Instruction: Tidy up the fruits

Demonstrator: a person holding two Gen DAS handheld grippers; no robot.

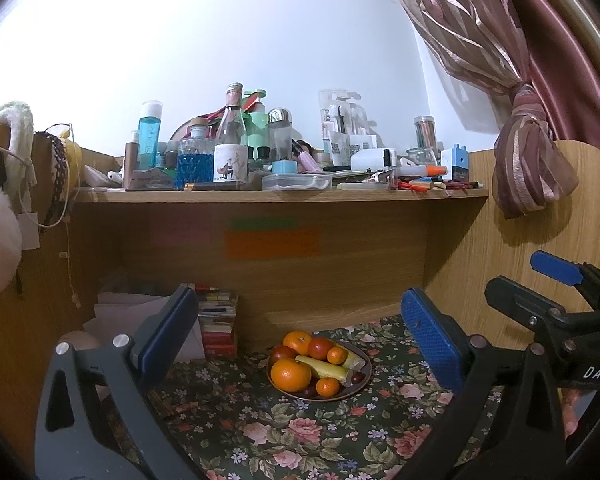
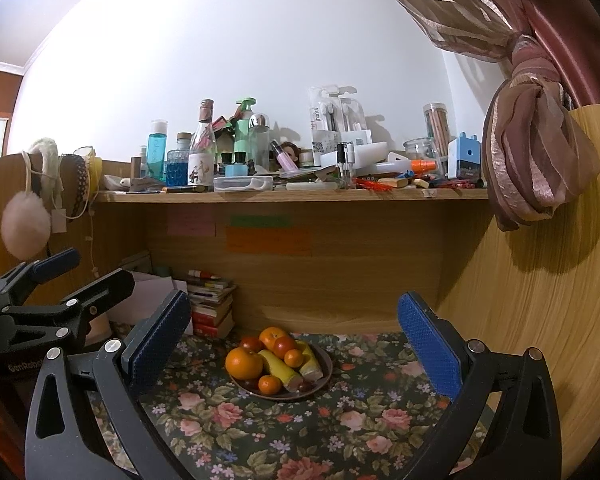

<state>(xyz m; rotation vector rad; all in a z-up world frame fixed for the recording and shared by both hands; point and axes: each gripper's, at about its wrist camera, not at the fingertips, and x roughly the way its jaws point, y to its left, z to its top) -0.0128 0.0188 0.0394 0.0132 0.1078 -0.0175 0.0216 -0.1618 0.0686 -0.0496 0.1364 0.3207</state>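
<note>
- Plate [image 1: 362,384] of fruit sits lower centre of both views, on floral cloth [image 1: 260,432]; holds big orange [image 1: 291,374], small tangerines, red fruit, two bananas [image 1: 324,367]
- Left gripper [image 1: 300,336]: fingers wide apart, nothing btwn them; well short of plate
- Right gripper [image 2: 296,332]: jaws likewise spread, empty; also seen at right edge of left view
- Shelf [image 1: 280,196] across mid-frame, crowded w/ bottles; book stack [image 1: 220,324] left of plate; curtain [image 1: 528,160] upper right

black gripper frames, silver screws, textured blue pads on the fingers [image 1: 434,340], white lettering.
</note>
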